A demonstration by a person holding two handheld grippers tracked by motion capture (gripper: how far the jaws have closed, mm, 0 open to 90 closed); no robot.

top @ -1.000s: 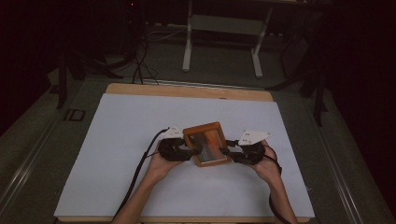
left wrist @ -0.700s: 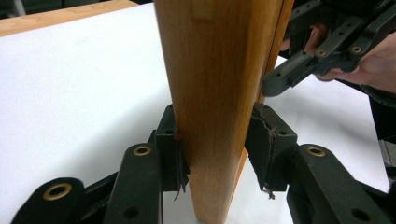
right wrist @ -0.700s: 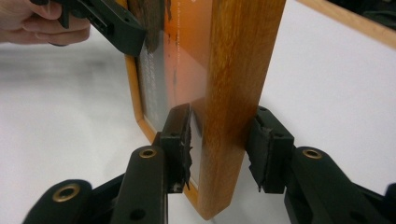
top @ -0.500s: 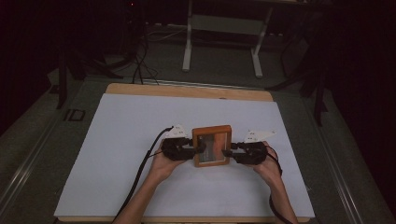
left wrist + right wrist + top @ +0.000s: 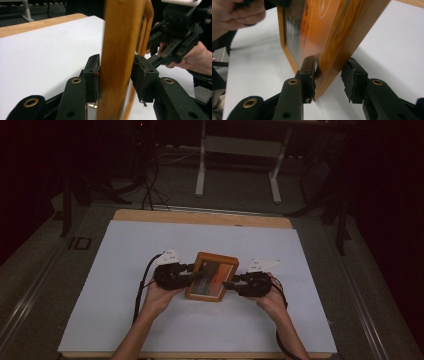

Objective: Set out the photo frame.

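Table under a white sheet, wooden edge showing at the far side; dark floor and a pale metal stand beyond.

Mid-table, slightly toward the near edge: a wooden picture frame, orange picture behind its glass, held between the two grippers. From above it reads as a rectangle, long axis running away from the person and a little to the right, glazed face tipped up. It looks raised off the sheet on at least one side; whether any edge rests on the sheet I cannot tell.

Left gripper: jaws have just been closing, and both pads now sit against the faces of the frame's left rail. A grip, narrow.

Right gripper: set over the opposite rail. One pad touches the glazed side; the other stands clear of the back. Jaws half wide, so that rail is straddled, not clamped.

Step in hand, as I judge it: lifting or standing the frame up, two-handed. The next move calls for the right jaws to close on the rail before any more tilt; carried by the left alone, the frame could swing about that grip.
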